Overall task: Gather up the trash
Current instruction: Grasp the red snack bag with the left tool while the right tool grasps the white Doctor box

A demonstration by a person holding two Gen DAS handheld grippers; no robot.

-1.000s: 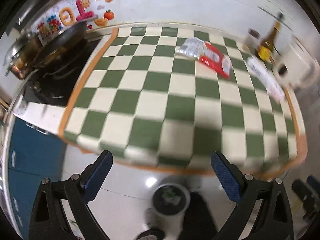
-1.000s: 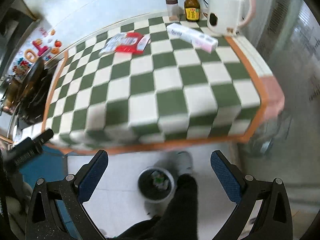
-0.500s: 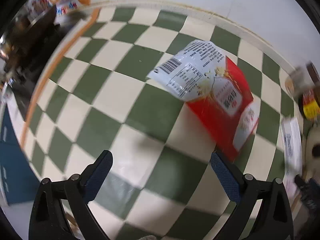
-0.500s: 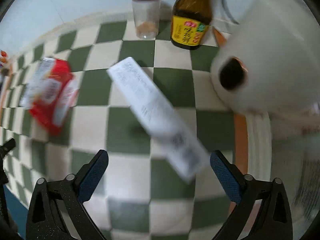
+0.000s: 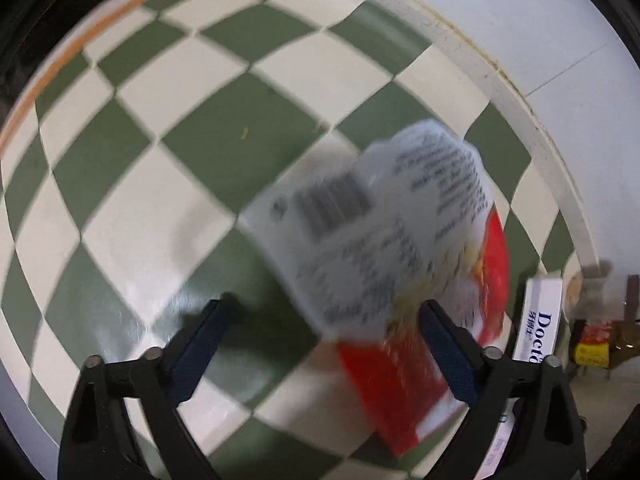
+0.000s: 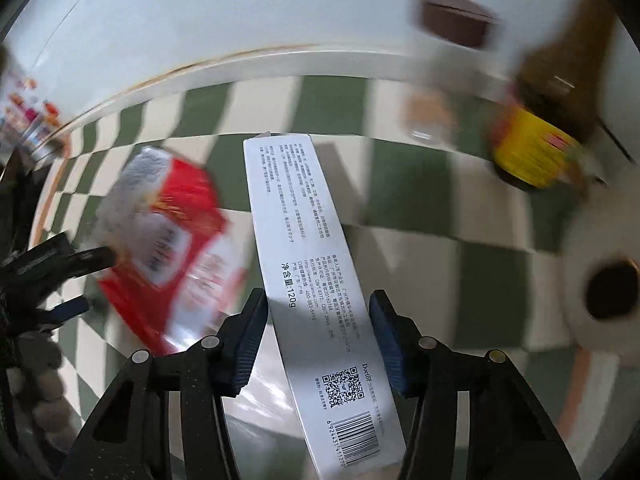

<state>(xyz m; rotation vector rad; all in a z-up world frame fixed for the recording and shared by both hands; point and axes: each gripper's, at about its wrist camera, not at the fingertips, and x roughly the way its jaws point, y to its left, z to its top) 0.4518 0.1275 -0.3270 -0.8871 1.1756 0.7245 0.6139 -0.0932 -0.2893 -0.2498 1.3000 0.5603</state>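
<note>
Right tongs [image 6: 318, 316] closing around white carton [image 6: 308, 264]; left tongs [image 5: 324, 322] closing over wrapper [image 5: 384, 232].

The snack bag [image 5: 384, 240] print is too blurred to read; the bottle [image 6: 560, 92] and jar [image 6: 452, 60] are smeared.

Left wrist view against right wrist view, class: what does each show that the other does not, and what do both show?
Only the left wrist view: the left hand-held gripper from behind, closing, one finger over the snack bag.

Only the right wrist view: the box's barcode, a brown bottle, a brown-lidded jar, a white appliance, and the right hand-held gripper closing around the box.

Both: the bag, the white box and the checked counter.
</note>
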